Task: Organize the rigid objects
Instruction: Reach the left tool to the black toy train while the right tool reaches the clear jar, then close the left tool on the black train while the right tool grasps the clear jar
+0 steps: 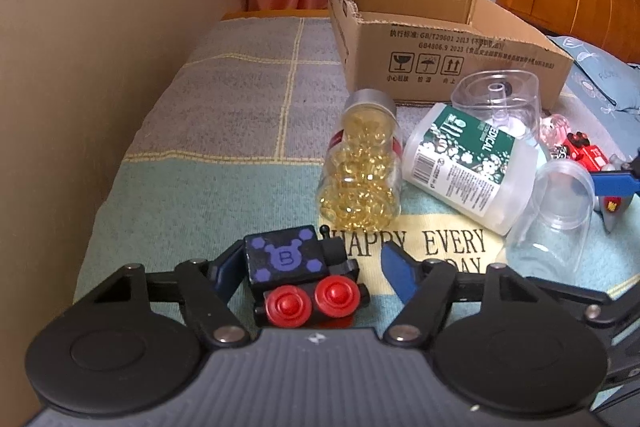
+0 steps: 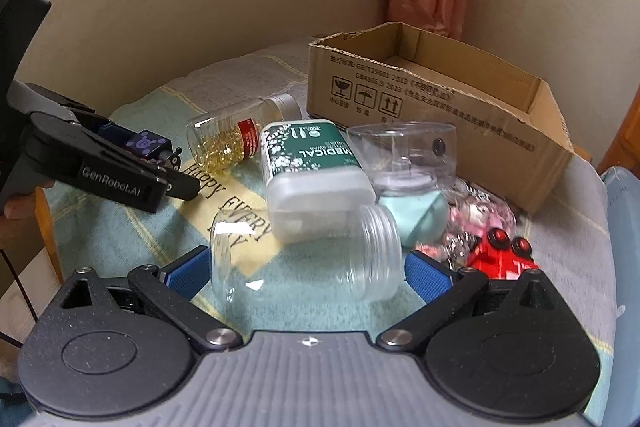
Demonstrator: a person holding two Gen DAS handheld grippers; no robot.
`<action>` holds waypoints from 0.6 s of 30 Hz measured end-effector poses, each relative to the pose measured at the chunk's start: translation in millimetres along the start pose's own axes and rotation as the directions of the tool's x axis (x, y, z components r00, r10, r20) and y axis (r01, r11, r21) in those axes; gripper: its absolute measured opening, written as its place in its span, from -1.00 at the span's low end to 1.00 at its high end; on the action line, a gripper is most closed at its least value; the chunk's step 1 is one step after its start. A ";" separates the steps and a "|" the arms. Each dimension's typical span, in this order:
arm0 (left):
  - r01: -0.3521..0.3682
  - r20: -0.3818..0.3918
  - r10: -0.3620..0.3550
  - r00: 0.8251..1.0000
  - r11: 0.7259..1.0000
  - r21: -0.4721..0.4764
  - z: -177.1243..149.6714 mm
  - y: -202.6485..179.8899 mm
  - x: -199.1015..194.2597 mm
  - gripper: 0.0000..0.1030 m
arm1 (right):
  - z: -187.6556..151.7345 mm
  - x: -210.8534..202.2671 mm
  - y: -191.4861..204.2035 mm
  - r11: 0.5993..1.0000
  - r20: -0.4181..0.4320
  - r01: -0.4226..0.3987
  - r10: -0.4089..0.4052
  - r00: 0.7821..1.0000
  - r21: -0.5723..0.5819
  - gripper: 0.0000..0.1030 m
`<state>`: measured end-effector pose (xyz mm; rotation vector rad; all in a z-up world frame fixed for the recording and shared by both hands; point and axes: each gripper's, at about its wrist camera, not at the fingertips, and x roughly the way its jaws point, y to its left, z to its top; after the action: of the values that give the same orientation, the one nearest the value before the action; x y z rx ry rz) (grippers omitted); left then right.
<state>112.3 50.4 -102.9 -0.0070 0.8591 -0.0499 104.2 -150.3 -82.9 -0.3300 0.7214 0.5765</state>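
Left gripper (image 1: 316,263) half spread, straddling black toy train (image 1: 300,275); left pad touching its side, right pad apart, so not pinched yet. Right gripper (image 2: 308,273) spread wide around clear empty jar (image 2: 304,255) lying on bed, pads clear of it. Beyond: capsule bottle (image 1: 360,163), Medical tub (image 1: 468,163). Cardboard box (image 1: 460,51) behind, open-topped, likely the drop-off.
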 end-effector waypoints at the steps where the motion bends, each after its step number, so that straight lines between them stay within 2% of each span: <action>1: -0.001 0.000 0.001 1.000 1.000 0.000 0.7 0.7 0.2 0.31 | 1.7 2.7 0.2 1.000 -0.006 0.001 -0.001 1.000 -0.005 1.00; 8: 0.021 -0.007 -0.021 1.000 0.999 0.049 3.6 1.4 -0.5 -0.01 | 7.2 11.1 2.4 1.000 -0.053 0.023 -0.023 0.998 -0.012 0.96; 10: 0.033 -0.016 -0.032 0.999 0.998 0.062 4.1 2.2 -1.1 -0.02 | 8.7 10.1 2.3 1.000 -0.067 0.027 -0.028 0.997 -0.005 0.84; 12: 0.044 -0.027 -0.042 0.999 0.996 0.079 4.2 3.5 -1.6 -0.03 | 9.6 8.2 2.4 1.000 -0.071 0.024 -0.024 0.997 -0.001 0.81; 18: 0.055 -0.044 -0.050 0.998 0.989 0.138 6.6 6.0 -10.9 -0.03 | 12.8 -2.5 0.5 1.000 -0.066 0.003 -0.003 0.998 0.013 0.81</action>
<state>110.4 56.8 -90.5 0.1026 0.8939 -0.1599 109.1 -144.8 -72.1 -0.3394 0.7878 0.5600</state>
